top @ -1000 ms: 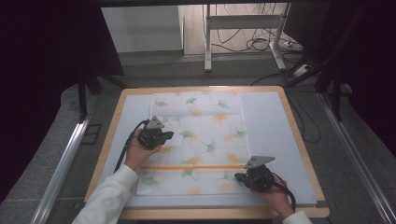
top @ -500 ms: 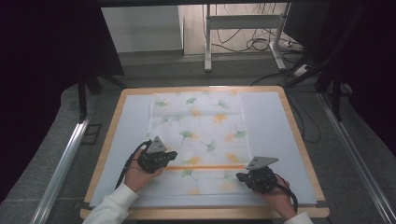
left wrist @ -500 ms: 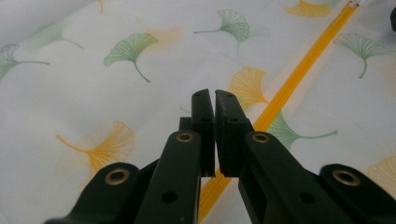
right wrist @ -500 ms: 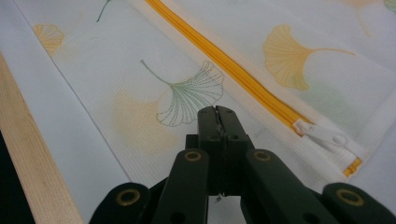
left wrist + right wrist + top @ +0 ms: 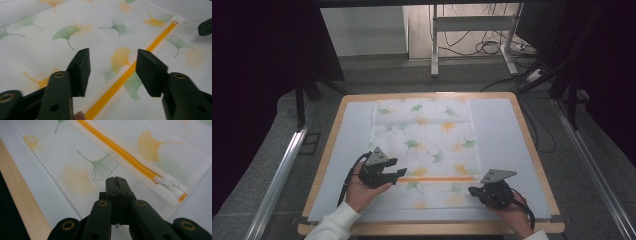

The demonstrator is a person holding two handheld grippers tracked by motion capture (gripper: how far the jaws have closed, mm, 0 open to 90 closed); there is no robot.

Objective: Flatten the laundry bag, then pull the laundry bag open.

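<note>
Orange zipper (image 5: 130,72) between left tool's (image 5: 112,72) just-opened jaws (nothing gripped); right tool (image 5: 116,182) pinches bag's (image 5: 82,165) fabric.

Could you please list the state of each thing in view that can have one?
Bag: flat on the table, unfolded.
Zipper: closed along its visible length, slider at the end by the right gripper.
Left gripper: jaws just opened, apart above the zipper, nothing pressed.
Right gripper: shut on the bag's edge.
</note>
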